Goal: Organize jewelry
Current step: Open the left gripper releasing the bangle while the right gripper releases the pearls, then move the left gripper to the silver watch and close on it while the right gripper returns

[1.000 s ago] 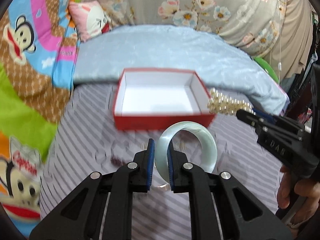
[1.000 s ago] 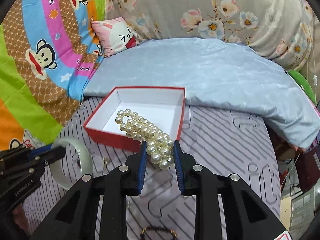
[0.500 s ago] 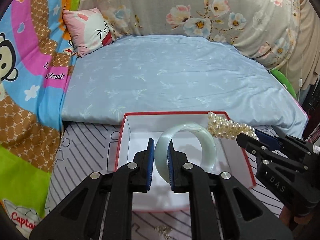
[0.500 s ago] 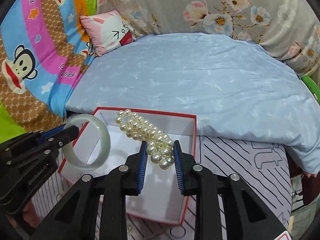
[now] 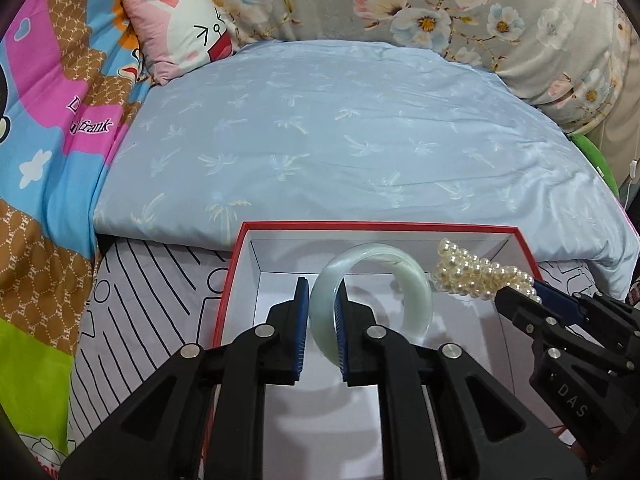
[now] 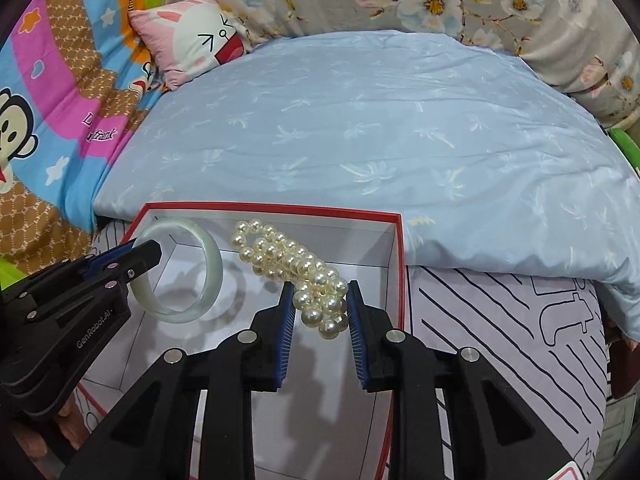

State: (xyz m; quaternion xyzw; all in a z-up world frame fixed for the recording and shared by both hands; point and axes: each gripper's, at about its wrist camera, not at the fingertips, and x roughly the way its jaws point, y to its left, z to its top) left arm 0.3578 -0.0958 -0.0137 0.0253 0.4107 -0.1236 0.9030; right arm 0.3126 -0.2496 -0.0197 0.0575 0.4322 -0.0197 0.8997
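My left gripper is shut on a pale green jade bangle and holds it upright over the white inside of a red-rimmed box. My right gripper is shut on a bunch of pearl strands, held just above the same box. In the right wrist view the bangle hangs at the box's left side in the left gripper. In the left wrist view the pearls and right gripper sit at the box's right side.
The box rests on a striped pale mat. A folded light blue quilt lies right behind it. A pink rabbit pillow, a colourful monkey-print blanket and a floral cover surround the area.
Both grippers have moved forward and down over the box, carrying the bangle and the pearls. The box now fills the lower part of both views.
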